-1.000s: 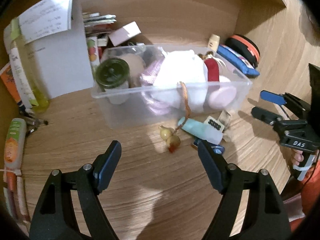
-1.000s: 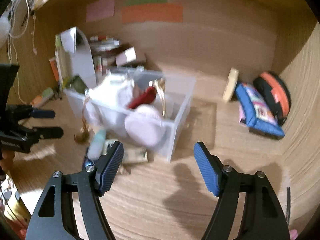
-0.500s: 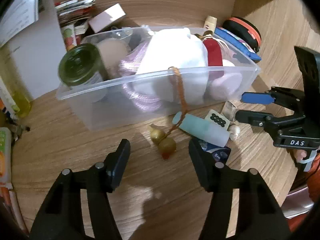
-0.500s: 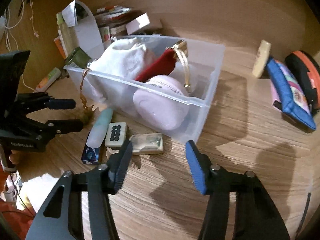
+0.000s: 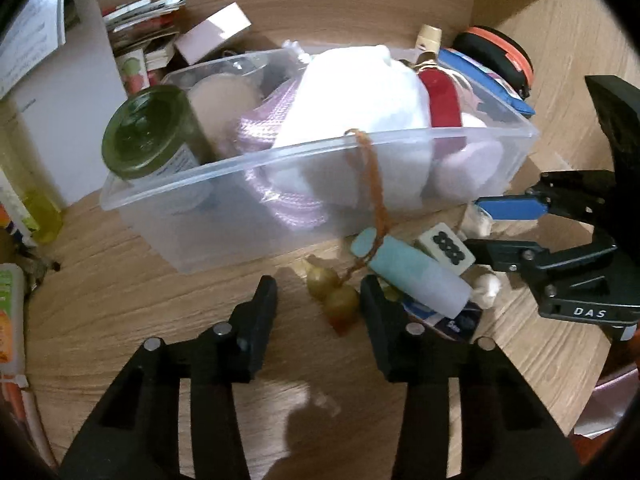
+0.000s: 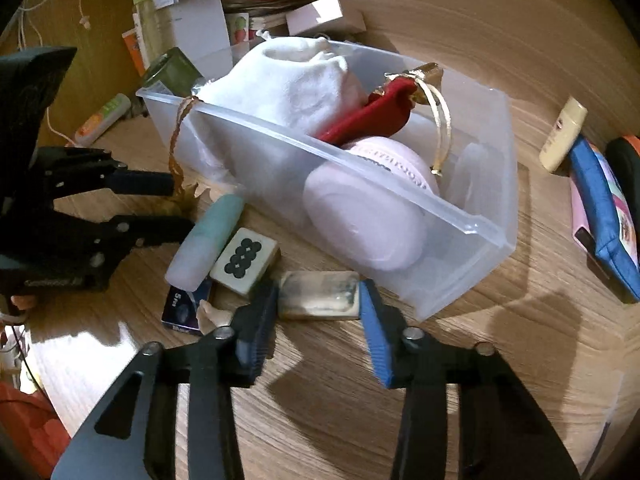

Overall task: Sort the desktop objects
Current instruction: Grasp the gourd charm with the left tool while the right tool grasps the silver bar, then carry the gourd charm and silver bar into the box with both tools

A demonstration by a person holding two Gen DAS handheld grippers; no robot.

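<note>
A clear plastic box (image 5: 400, 140) (image 6: 472, 228) holds a white pouch (image 5: 360, 92), a green-lidded jar (image 5: 140, 132), a red pouch (image 6: 368, 112) and a pink case (image 6: 368, 220). A brown cord hangs over its rim down to a gold gourd charm (image 5: 334, 296). My left gripper (image 5: 318, 300) is open, its fingers either side of the charm. My right gripper (image 6: 318, 300) is open around a small silvery block (image 6: 318, 295) on the desk. A teal tube (image 6: 208, 236), a mahjong tile (image 6: 244, 260) and a dark blue packet (image 6: 184, 308) lie between the two grippers.
A white paper box (image 5: 52, 80), cartons and a yellow bottle (image 5: 36, 208) stand at the back left. A blue pouch (image 6: 604, 216), a black-orange case (image 5: 500, 56) and a cream tube (image 6: 562, 132) lie at the right by the wooden wall.
Both grippers have moved forward and down toward the desk and narrowed. The left now straddles the gourd charm; the right now straddles the silvery block.
</note>
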